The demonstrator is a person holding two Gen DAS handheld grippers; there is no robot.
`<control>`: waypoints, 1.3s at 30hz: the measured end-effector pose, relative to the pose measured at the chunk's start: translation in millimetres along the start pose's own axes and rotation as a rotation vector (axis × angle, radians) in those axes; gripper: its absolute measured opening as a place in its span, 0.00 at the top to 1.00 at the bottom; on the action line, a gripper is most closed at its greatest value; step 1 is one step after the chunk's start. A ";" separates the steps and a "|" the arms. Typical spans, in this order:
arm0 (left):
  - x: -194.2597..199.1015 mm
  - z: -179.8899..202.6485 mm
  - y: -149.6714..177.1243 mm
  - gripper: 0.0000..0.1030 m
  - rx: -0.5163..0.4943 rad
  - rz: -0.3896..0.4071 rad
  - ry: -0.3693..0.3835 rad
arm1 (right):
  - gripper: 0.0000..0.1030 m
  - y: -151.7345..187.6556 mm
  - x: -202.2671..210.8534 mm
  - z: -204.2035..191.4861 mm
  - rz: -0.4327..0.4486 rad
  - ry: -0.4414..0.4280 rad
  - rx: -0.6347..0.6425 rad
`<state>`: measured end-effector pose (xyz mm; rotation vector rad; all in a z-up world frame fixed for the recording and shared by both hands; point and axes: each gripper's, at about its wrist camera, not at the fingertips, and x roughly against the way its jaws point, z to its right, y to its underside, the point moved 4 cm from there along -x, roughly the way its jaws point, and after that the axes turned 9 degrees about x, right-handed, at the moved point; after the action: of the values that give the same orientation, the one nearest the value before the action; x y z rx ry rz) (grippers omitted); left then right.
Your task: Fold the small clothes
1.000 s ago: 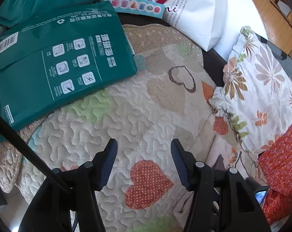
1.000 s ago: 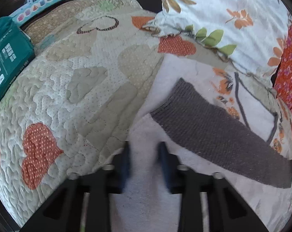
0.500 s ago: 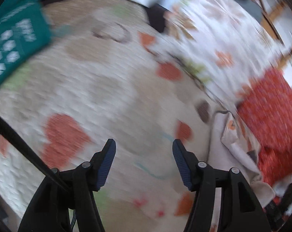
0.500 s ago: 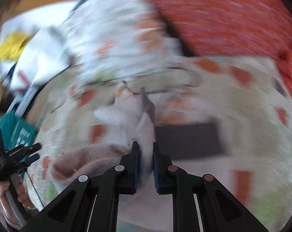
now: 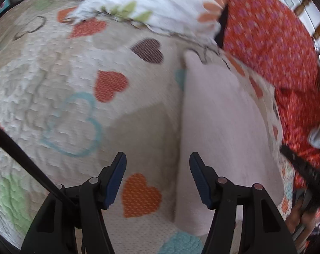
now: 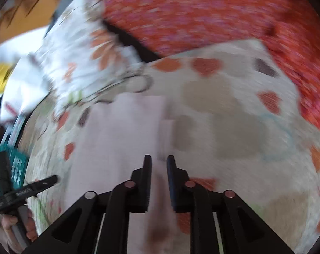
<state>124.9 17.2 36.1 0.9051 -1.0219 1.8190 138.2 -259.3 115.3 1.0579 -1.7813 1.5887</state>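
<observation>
The pale pink garment lies flat on the heart-patterned quilt, under the left gripper's 3 o'clock finger; those fingers are spread wide, holding nothing. The right gripper hovers over the cloth, fingers narrowly parted; grip unclear. A red cushion sits at 1 o'clock.

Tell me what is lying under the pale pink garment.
The pale pink garment lies flat on the heart-patterned quilt, which shows all around its edges. Whatever part of the quilt, or anything else, sits beneath the cloth is covered and cannot be seen.
</observation>
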 end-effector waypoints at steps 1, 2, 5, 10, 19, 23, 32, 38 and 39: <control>-2.1 2.5 0.2 0.41 -0.008 -0.009 -0.001 | 0.82 -5.1 -9.0 -5.6 -0.017 -0.023 0.014; -4.3 5.0 1.0 0.41 -0.019 -0.017 -0.002 | 0.82 -14.2 -26.4 -14.1 -0.043 -0.050 0.029; -3.6 7.3 1.9 0.41 -0.039 -0.014 -0.004 | 0.82 -29.4 -75.3 -14.4 -0.129 -0.033 0.020; -1.6 1.4 1.5 0.41 -0.037 -0.021 0.008 | 0.80 -39.5 -100.5 19.9 -0.144 0.188 -0.021; -20.7 -4.7 0.7 0.22 0.002 -0.014 0.098 | 0.35 14.7 -34.7 47.8 -0.065 -0.115 -0.223; -33.3 7.0 11.4 0.21 -0.049 -0.007 0.120 | 0.35 44.2 -53.7 51.8 -0.087 -0.208 -0.291; -12.2 32.1 43.2 0.85 -0.119 -0.085 0.055 | 0.71 30.7 -51.7 25.1 -0.055 -0.467 -0.329; -8.3 21.3 52.0 0.72 -0.128 -0.055 -0.006 | 0.61 38.7 -39.6 43.0 -0.086 -0.196 -0.313; -0.8 19.2 51.9 0.73 -0.124 -0.047 0.003 | 0.61 35.3 -26.8 41.1 -0.045 -0.197 -0.310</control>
<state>81.7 -16.6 28.3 0.8439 -1.0896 1.6983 128.7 -293.8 66.5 1.1234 -2.0363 1.1652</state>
